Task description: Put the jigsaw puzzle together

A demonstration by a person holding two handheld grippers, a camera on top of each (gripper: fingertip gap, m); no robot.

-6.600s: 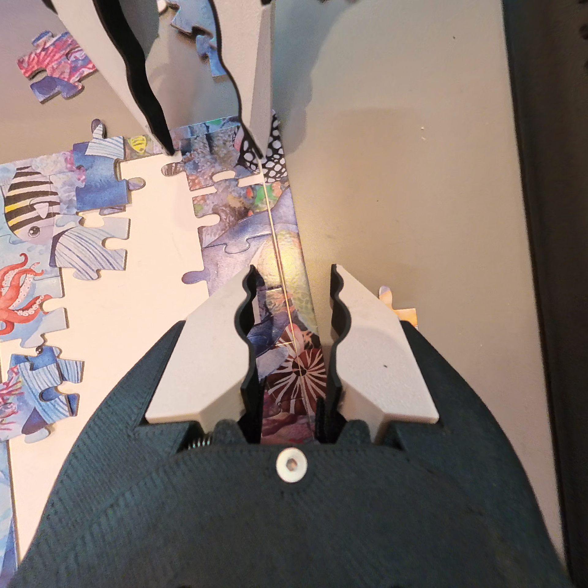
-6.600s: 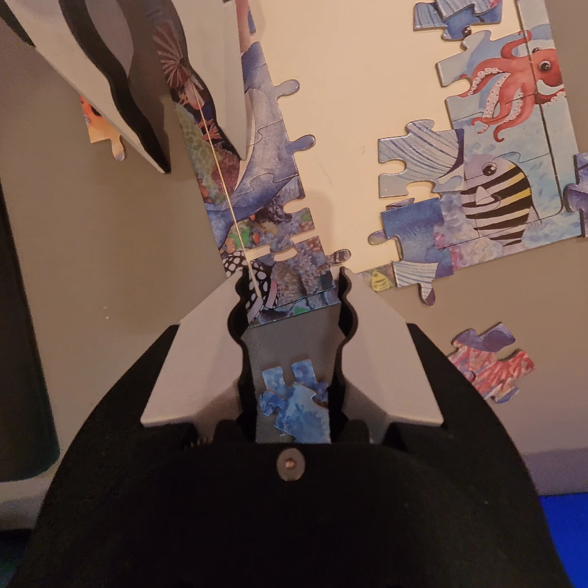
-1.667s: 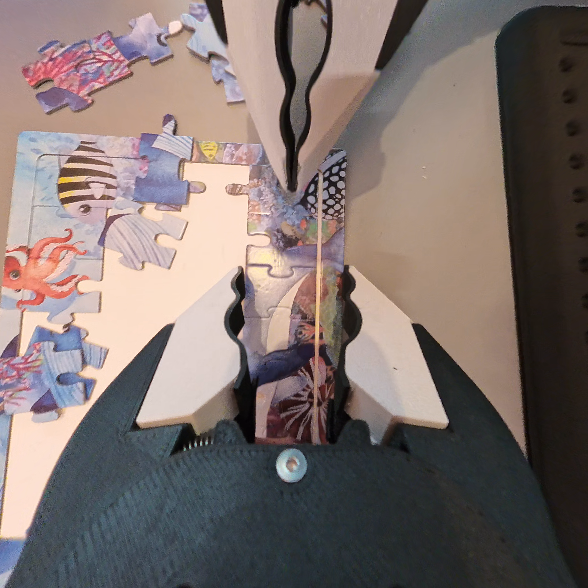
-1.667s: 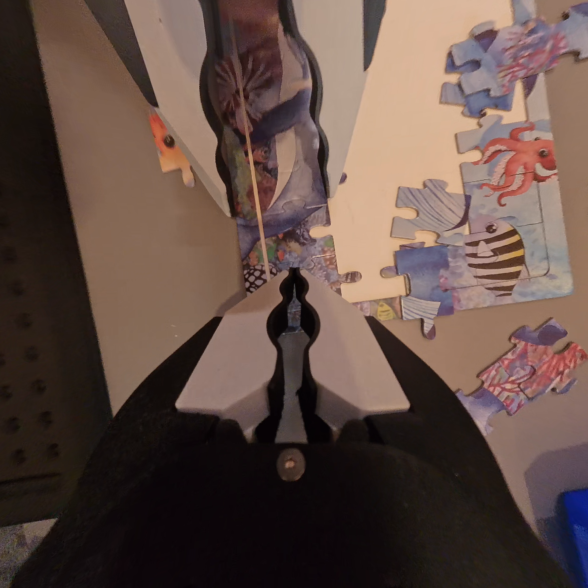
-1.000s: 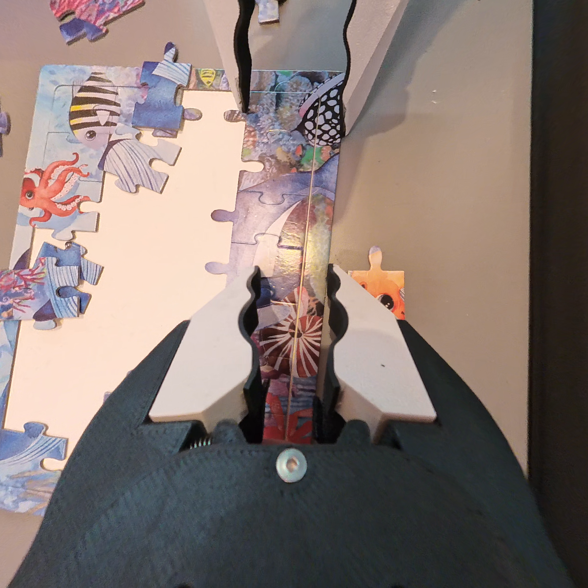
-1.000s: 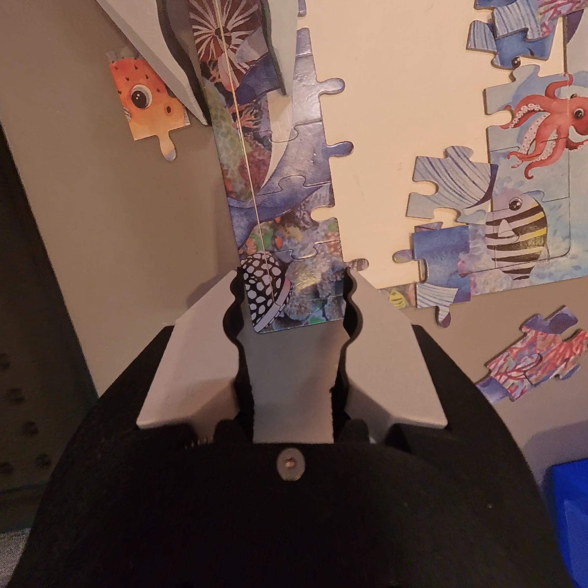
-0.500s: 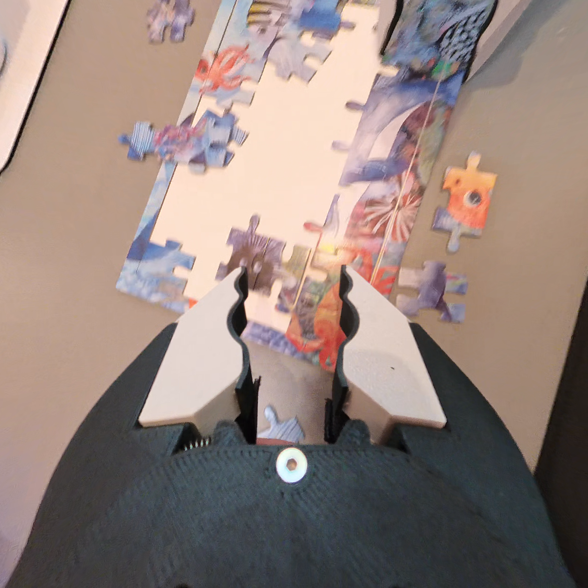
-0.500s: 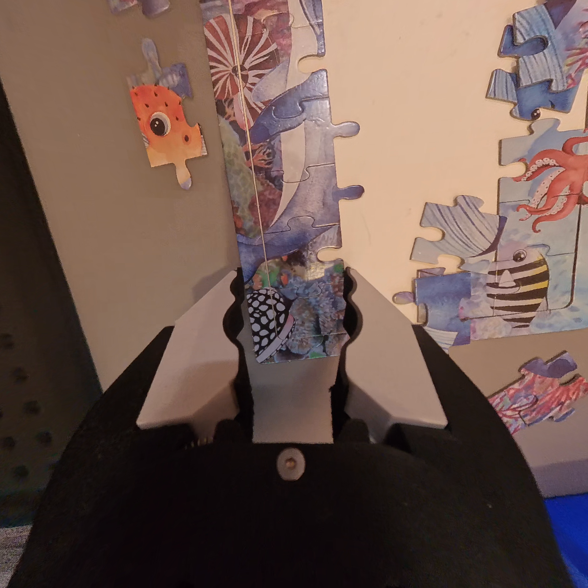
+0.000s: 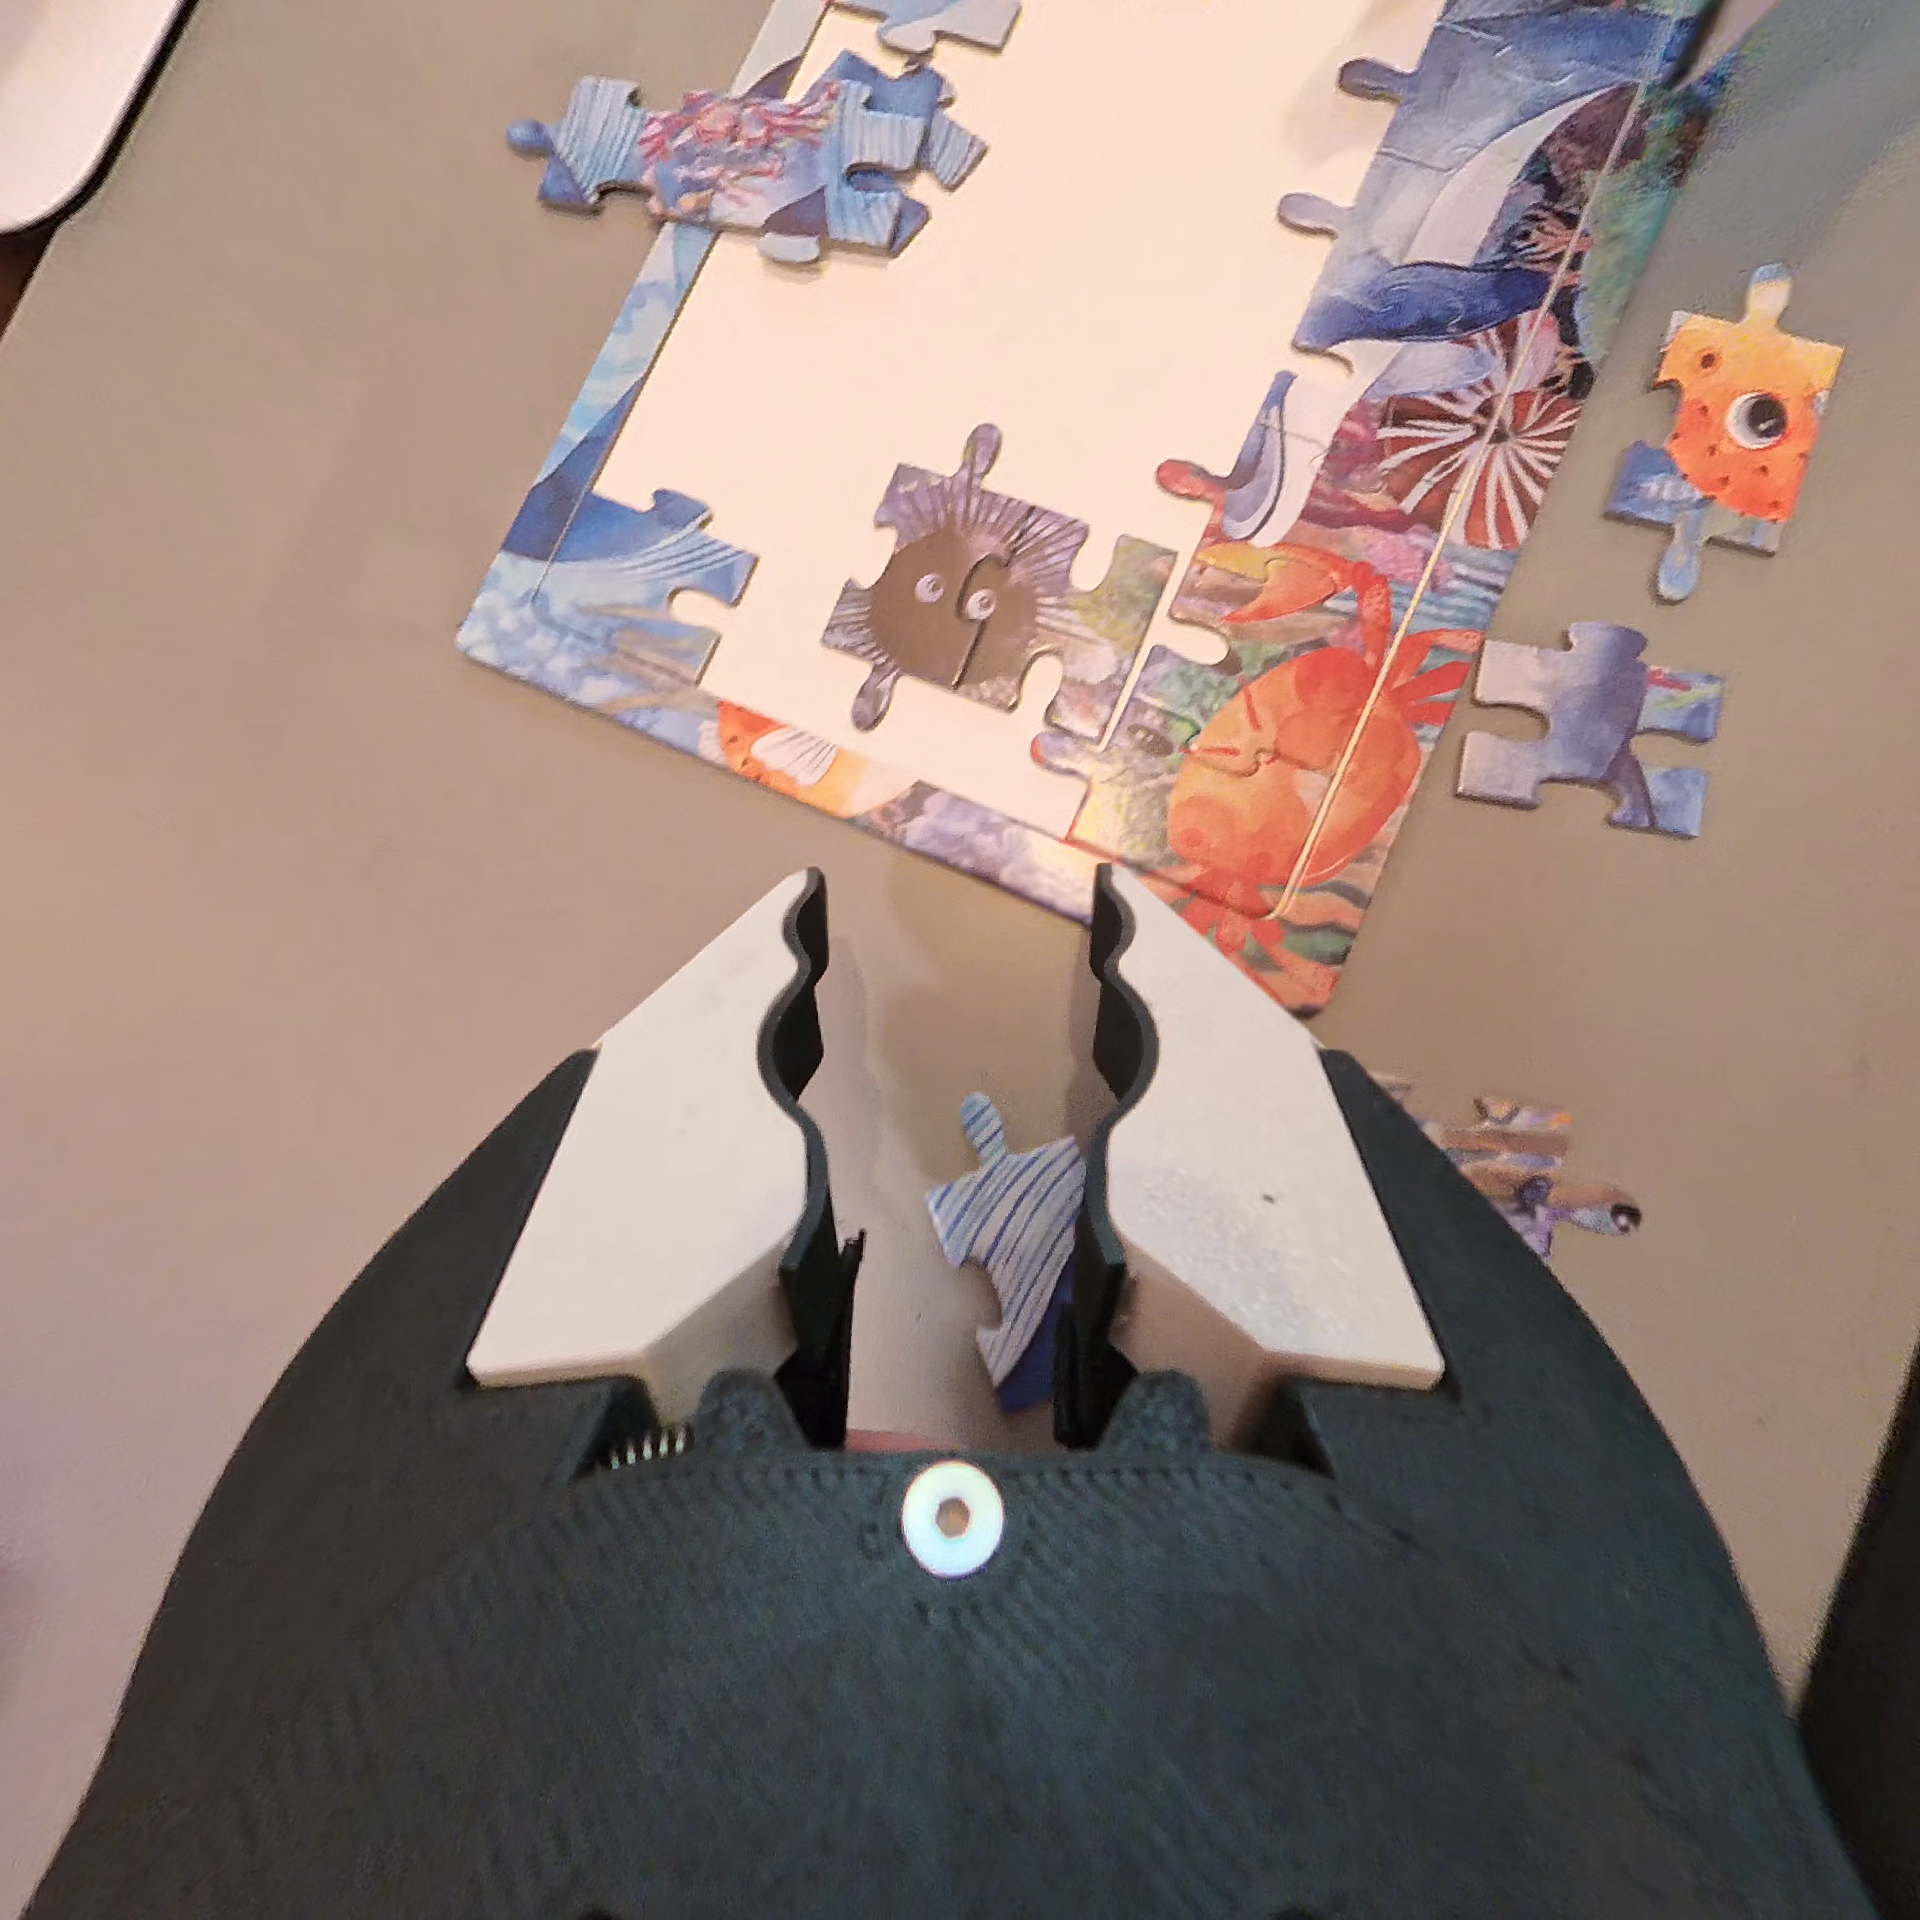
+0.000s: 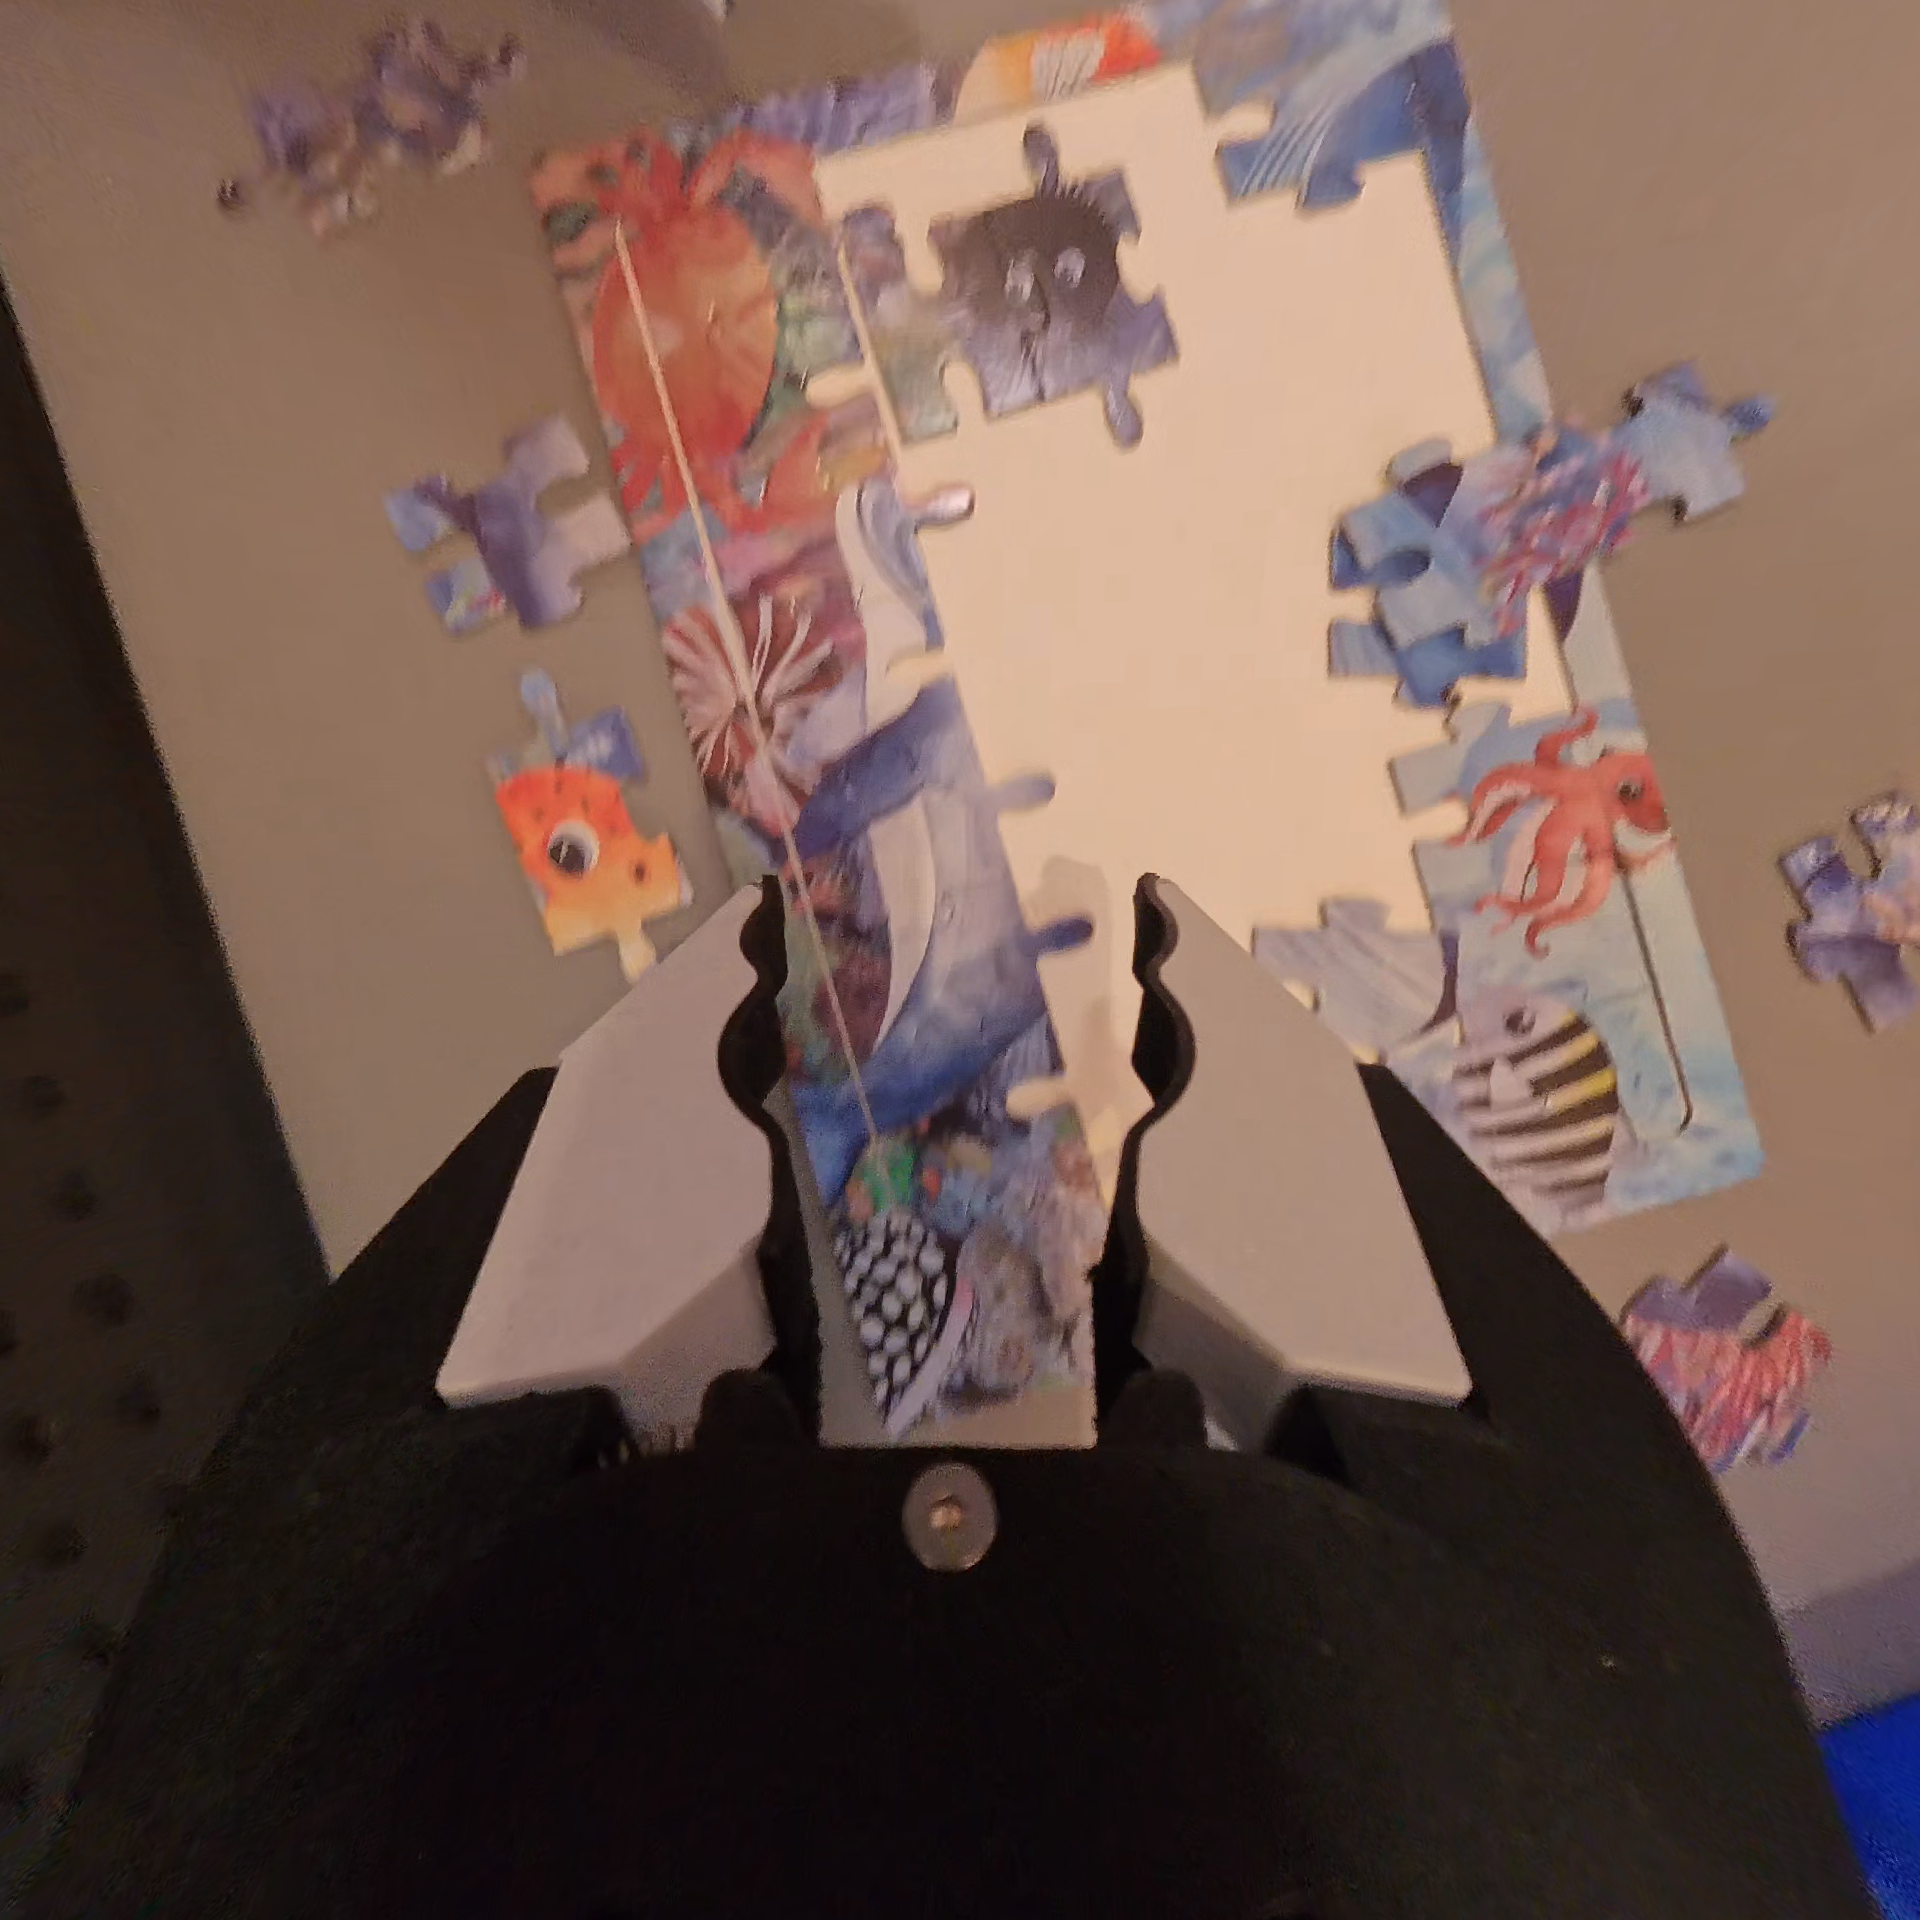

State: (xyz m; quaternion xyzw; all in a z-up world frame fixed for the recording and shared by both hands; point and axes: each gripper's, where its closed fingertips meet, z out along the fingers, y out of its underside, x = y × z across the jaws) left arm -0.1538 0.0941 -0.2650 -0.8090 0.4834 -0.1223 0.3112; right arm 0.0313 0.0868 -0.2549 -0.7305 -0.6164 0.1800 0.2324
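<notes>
The jigsaw board (image 9: 987, 312) lies on the tan table, its cream middle bare and pieces fitted along its edges, with an orange crab (image 9: 1299, 748) at the near corner. My left gripper (image 9: 956, 894) is open just short of the board's near edge. A blue-striped white piece (image 9: 1013, 1236) lies on the table between its fingers, close to the right one. My right gripper (image 10: 961, 894) is open and empty over the whale column (image 10: 935, 987) of the board (image 10: 1143, 623), with the spotted-fish corner (image 10: 894, 1299) between its fingers.
Loose pieces lie beside the board: an orange fish piece (image 9: 1745, 426) (image 10: 582, 842), a blue-purple piece (image 9: 1590, 727) (image 10: 509, 530), another by my left gripper (image 9: 1527, 1164), a pink coral piece (image 10: 1725, 1351). A joined cluster (image 9: 748, 166) overlaps the board's edge. A dark perforated mat (image 10: 62, 1143) borders the table. The gap from one gripper's tips to the other's is roughly 20 centimeters.
My left gripper has pulled back from the whale column to the board's crab end, and the striped piece now shows between its fingers. My right gripper has moved forward over the spotted-fish corner.
</notes>
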